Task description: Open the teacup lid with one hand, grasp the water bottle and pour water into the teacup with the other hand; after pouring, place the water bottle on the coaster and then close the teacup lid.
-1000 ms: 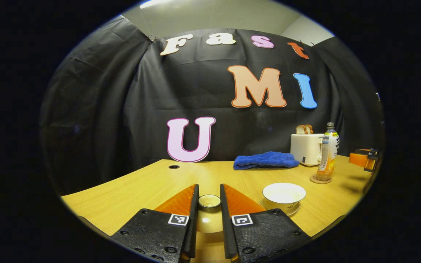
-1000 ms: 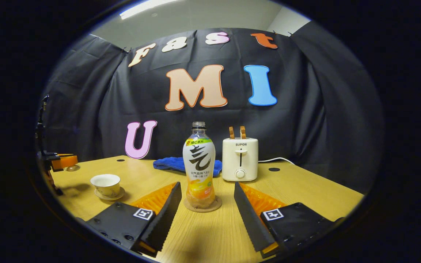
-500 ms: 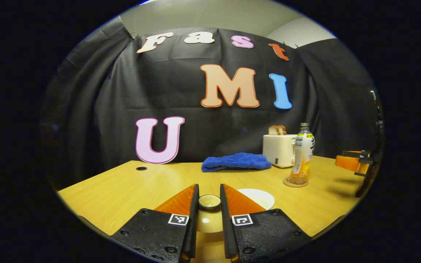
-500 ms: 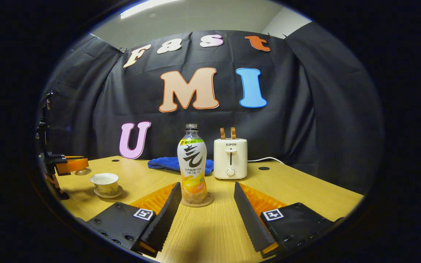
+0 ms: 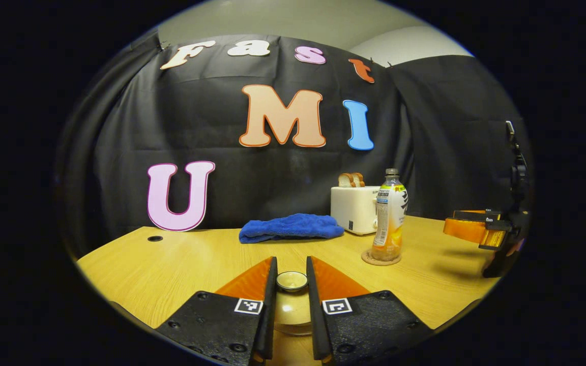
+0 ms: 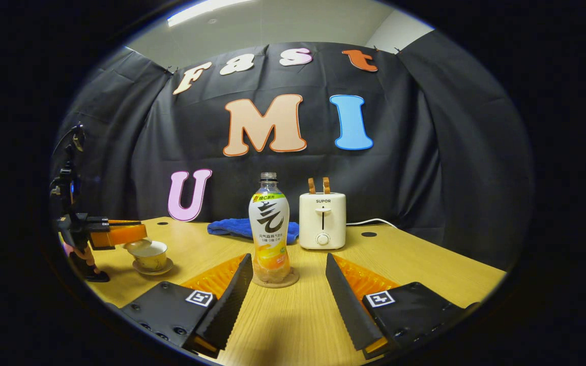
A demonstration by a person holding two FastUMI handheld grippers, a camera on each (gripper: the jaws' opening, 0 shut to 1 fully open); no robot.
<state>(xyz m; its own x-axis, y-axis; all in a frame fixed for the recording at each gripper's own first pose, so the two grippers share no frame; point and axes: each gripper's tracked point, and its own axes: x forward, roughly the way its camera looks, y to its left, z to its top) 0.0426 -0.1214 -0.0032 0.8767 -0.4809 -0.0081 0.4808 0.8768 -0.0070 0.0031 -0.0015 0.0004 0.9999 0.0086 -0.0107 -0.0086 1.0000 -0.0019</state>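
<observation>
So the left gripper (image 5: 291,284) has its two fingers pinched onto the knob of the teacup lid (image 5: 291,305), and the lid hangs right between them, up off the table (image 5: 181,264). From the right gripper view you can see that same gripper (image 6: 125,235) way off to the left with the lid (image 6: 138,245) sitting just above the teacup (image 6: 150,255), which is on its little saucer (image 6: 153,268); whether the lid is touching the rim I honestly can't tell, it's too small over there. The right gripper (image 6: 285,292) is wide open with nothing in it, and the water bottle (image 6: 269,229) stands upright just ahead of its fingertips, roughly centred between them, on the round coaster (image 6: 275,279). Nothing sits between those fingers and the bottle. Behind the bottle and a bit to the right there's a white toaster (image 6: 322,221) with two slices of bread (image 6: 319,185) sticking up, and a crumpled blue cloth (image 6: 232,227) behind it on the left, partly blocked by the bottle. In the left gripper view the other gripper (image 5: 476,230) is at the far right edge, half cut off, so the hand on it is hard to make out. The lid's underside is hidden by the fingers.
</observation>
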